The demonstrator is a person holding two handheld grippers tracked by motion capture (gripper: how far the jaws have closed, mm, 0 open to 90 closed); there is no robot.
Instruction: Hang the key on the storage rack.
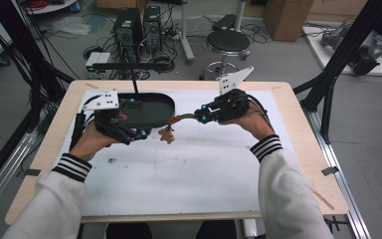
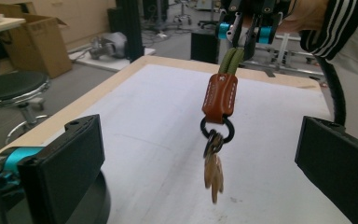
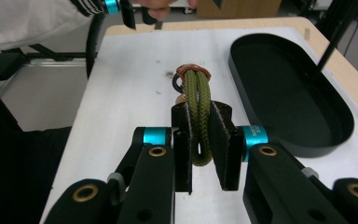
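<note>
A keychain (image 1: 178, 119) with an olive cord loop, a brown leather tab (image 2: 220, 95), a black ring and a wooden charm (image 1: 166, 135) hangs just above the white mat. My right gripper (image 1: 202, 115) is shut on the cord loop (image 3: 196, 91), seen from above between its own jaws (image 3: 201, 112). My left gripper (image 1: 142, 133) is open, its jaws spread wide on either side of the hanging keys (image 2: 213, 175) without touching them (image 2: 200, 140). A black oval tray (image 1: 149, 112) lies just behind the left gripper and stands empty (image 3: 284, 88).
A white mat (image 1: 189, 169) covers the wooden table (image 1: 298, 124). A thin black post (image 1: 135, 87) rises at the tray's far edge. Small crumbs (image 1: 112, 160) dot the mat. Stools, computers and black frame legs stand on the floor beyond.
</note>
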